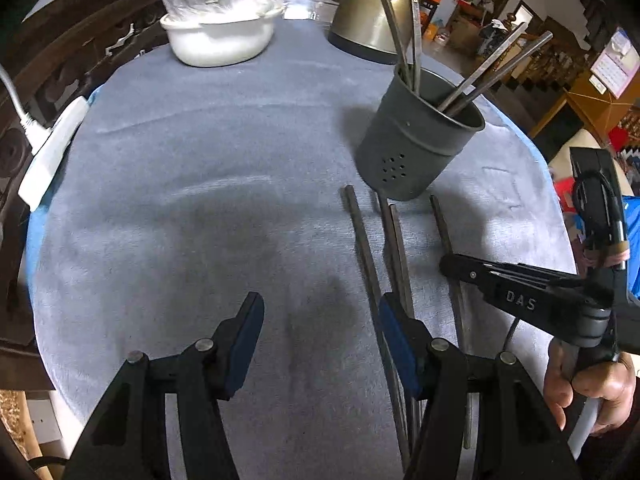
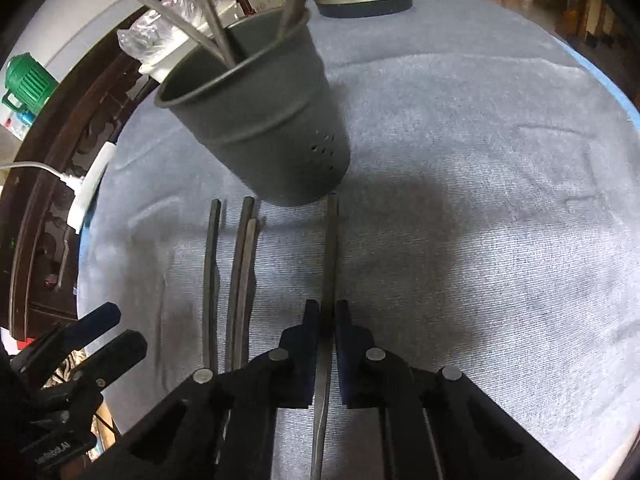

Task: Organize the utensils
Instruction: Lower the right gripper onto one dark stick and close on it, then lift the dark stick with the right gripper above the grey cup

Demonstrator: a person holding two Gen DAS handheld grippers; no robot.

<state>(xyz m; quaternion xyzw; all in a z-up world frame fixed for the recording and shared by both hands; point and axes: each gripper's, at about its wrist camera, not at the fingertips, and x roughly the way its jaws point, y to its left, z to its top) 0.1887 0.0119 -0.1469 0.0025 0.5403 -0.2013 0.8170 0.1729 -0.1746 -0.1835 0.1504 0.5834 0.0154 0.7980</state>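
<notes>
A dark grey utensil holder (image 1: 416, 136) (image 2: 260, 120) stands on the blue-grey cloth with several metal chopsticks and utensils in it. In front of it, dark metal chopsticks lie side by side on the cloth. My right gripper (image 2: 327, 310) (image 1: 446, 264) is shut on the rightmost chopstick (image 2: 331, 248) (image 1: 440, 220), low against the cloth. Three other chopsticks (image 2: 210, 272) (image 1: 360, 240) lie to its left. My left gripper (image 1: 320, 308) (image 2: 108, 328) stands open over bare cloth, its right finger beside those chopsticks, nothing between its pads.
A white bowl covered with a plastic bag (image 1: 220, 36) and a metal kettle (image 1: 368, 12) stand at the back of the table. A white power strip (image 1: 52, 152) lies along the left edge. A person's hand (image 1: 588, 392) holds the right gripper's handle.
</notes>
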